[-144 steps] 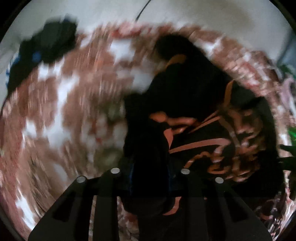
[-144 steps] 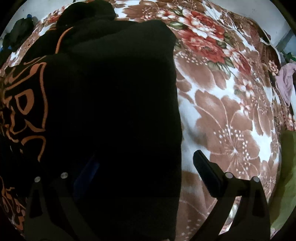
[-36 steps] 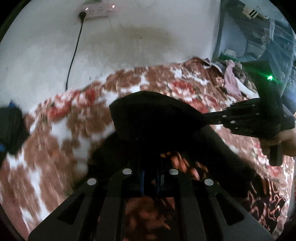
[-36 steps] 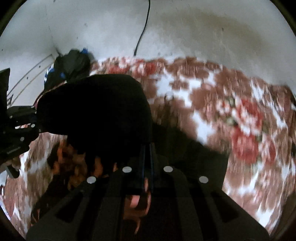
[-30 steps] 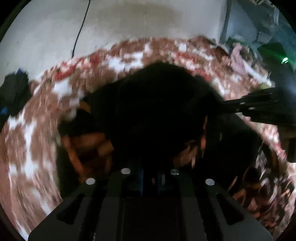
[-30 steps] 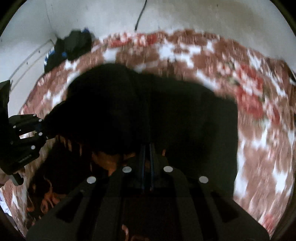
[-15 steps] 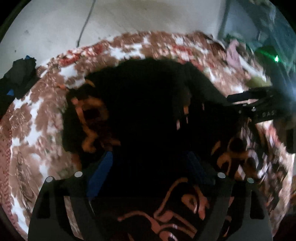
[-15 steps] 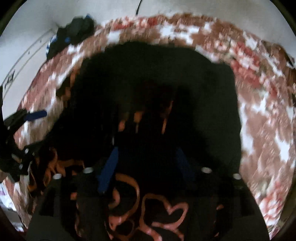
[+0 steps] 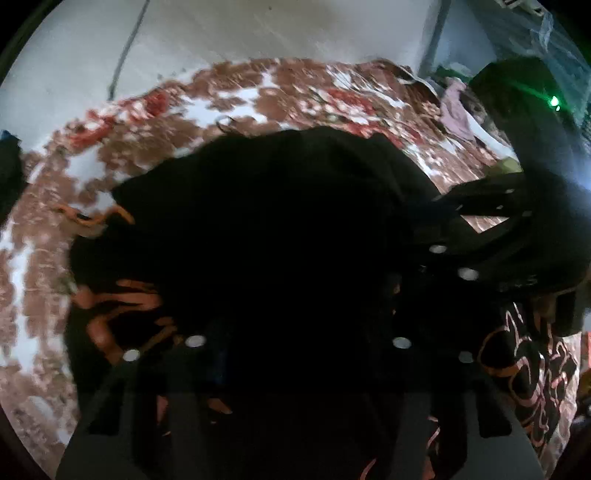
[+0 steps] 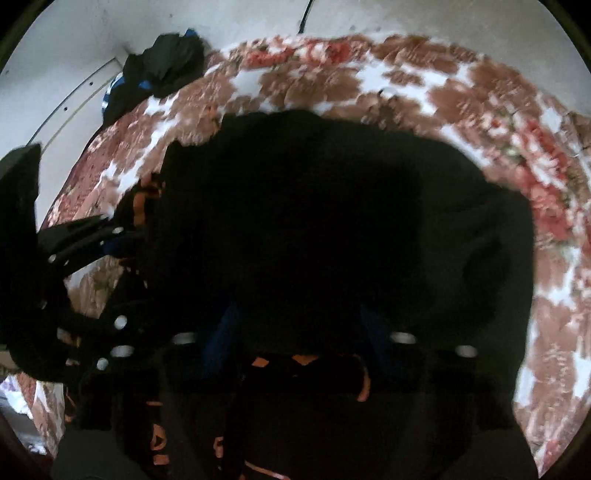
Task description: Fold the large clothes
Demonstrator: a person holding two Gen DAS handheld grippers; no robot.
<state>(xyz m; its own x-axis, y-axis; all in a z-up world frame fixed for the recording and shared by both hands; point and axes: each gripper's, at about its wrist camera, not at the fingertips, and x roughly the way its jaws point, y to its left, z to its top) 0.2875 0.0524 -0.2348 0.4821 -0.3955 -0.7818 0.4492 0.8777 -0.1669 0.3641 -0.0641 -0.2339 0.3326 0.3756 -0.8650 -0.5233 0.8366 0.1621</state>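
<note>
A large black garment with orange lettering (image 9: 280, 229) lies folded over on the floral blanket (image 9: 184, 110); it also fills the right wrist view (image 10: 332, 221). My left gripper (image 9: 295, 343) is open, its fingers spread wide just above the dark cloth. My right gripper (image 10: 295, 339) is open too, low over the garment's near fold. The right gripper shows at the right of the left wrist view (image 9: 461, 240), and the left gripper at the left of the right wrist view (image 10: 85, 258). Fingertips are hard to see against the black fabric.
A dark pile of clothes with blue (image 10: 159, 70) sits at the bed's far left corner by the white wall (image 9: 258, 29). A cable (image 9: 125, 51) hangs on the wall. Pink cloth (image 9: 454, 110) and clutter lie beyond the bed's right end.
Both grippers carried the garment's edge forward and down, then opened and let it go. The fold now lies flat and both grippers have drawn back slightly.
</note>
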